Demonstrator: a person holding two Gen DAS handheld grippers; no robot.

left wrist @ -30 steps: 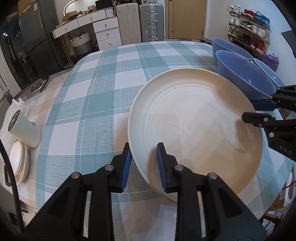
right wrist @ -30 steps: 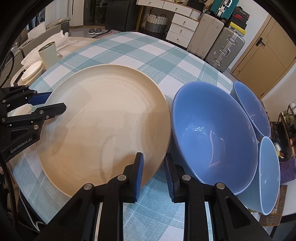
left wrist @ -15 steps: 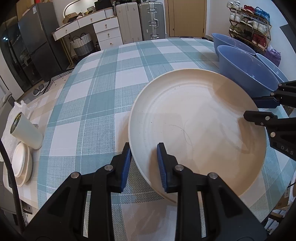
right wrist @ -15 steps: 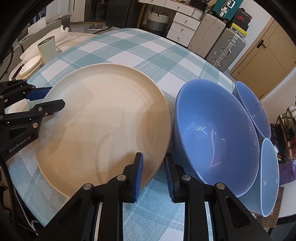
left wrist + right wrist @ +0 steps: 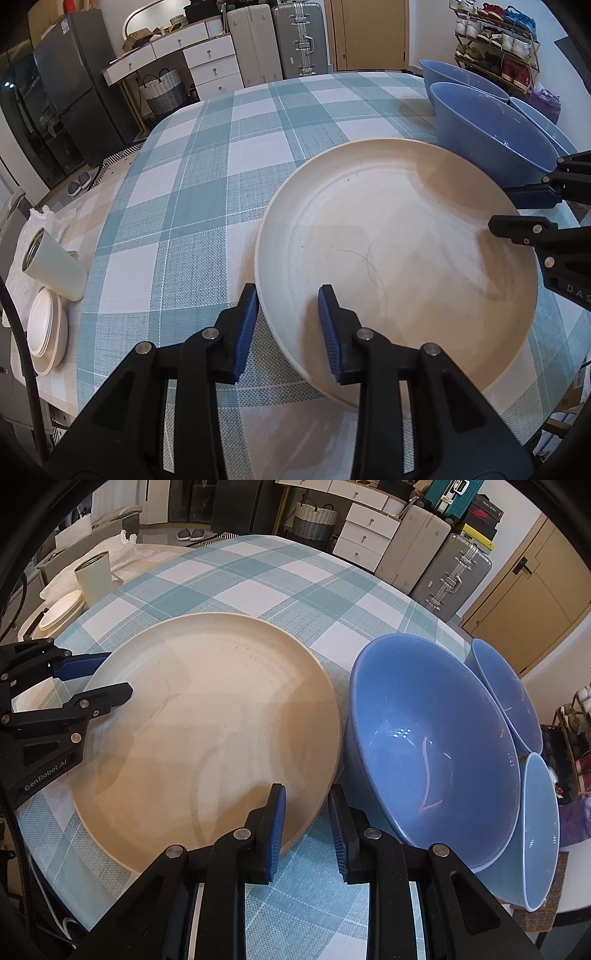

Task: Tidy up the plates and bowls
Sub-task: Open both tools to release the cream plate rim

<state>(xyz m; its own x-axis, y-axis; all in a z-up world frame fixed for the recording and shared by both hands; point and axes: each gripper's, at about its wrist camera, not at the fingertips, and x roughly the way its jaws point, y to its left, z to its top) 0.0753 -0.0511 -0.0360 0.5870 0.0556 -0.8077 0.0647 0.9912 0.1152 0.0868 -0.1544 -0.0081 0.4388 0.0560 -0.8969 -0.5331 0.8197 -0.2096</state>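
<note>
A large cream plate (image 5: 399,251) (image 5: 207,720) lies flat on the teal checked tablecloth (image 5: 192,206). My left gripper (image 5: 288,295) (image 5: 114,675) straddles the plate's near-left rim. Its jaws are opening, and the rim stands between them with the pads no longer pressing. On the opposite rim my right gripper (image 5: 306,792) (image 5: 498,206) is shut, one finger inside the plate and one outside. A big blue bowl (image 5: 432,746) (image 5: 491,129) stands just right of the plate, almost touching it. Two smaller blue bowls (image 5: 506,690) (image 5: 539,830) lean behind and beside it.
A cream tumbler (image 5: 51,266) and a stack of small white plates (image 5: 46,332) sit on a beige surface off the table's left edge. Bare tablecloth stretches beyond the plate. The table's near edge is close under both grippers. Drawers, suitcases and a shoe rack stand further back.
The left gripper's jaws have spread a little wider around the plate's rim. The plate, the bowls and the right gripper have hardly shifted.
</note>
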